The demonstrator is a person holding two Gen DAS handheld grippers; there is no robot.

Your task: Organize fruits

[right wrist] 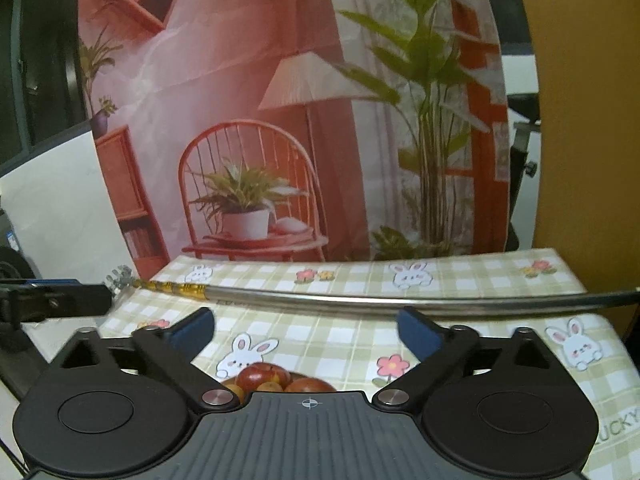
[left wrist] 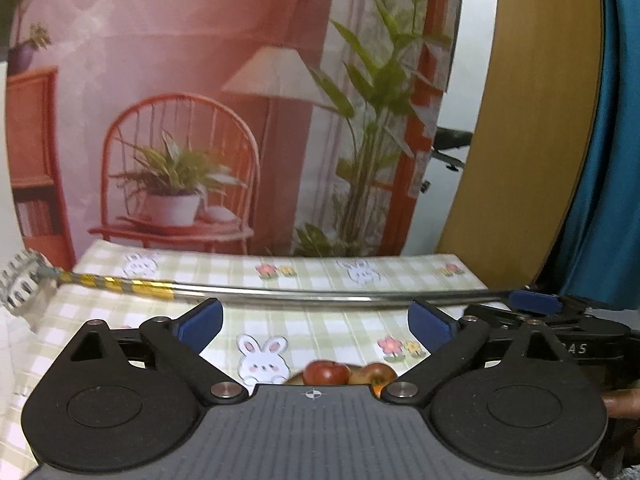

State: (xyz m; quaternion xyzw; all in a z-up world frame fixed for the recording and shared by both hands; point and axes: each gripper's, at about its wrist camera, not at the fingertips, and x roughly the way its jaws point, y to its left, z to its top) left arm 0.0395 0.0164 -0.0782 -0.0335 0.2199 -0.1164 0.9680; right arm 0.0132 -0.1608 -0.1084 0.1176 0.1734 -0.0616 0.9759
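Behind the table hangs a big printed cloth [left wrist: 200, 100] with a pink room, a red chair and green plants on it. A soft checked tablecloth [left wrist: 320, 332] with bunnies and flowers covers the table.

Round, shiny red apples [left wrist: 326, 373] and some small orange fruits [right wrist: 270, 387] sit in a pile near the front edge of the table, half hidden under each camera. What they lie in cannot be seen.

Both grippers are spread wide and hold nothing. The left gripper [left wrist: 316, 322] hangs above the fruit, and the right gripper [right wrist: 306, 328] does too. Their blue pads look smooth and flat.

A long, thin metal rod [left wrist: 320, 298] stretches across the table past the fingertips. It is silver, with a gold striped part and a holey, toothed end [left wrist: 22, 284] near the left edge. One end seems to pass right by the right gripper, but whether it touches is hard to tell.

Things that could go wrong:
- Apples are round and slick, so one may slip out or roll off the front edge.
- A low pad could catch the cloth and drag it.
- A gripper might bump the rod or the other gripper, since they are close.
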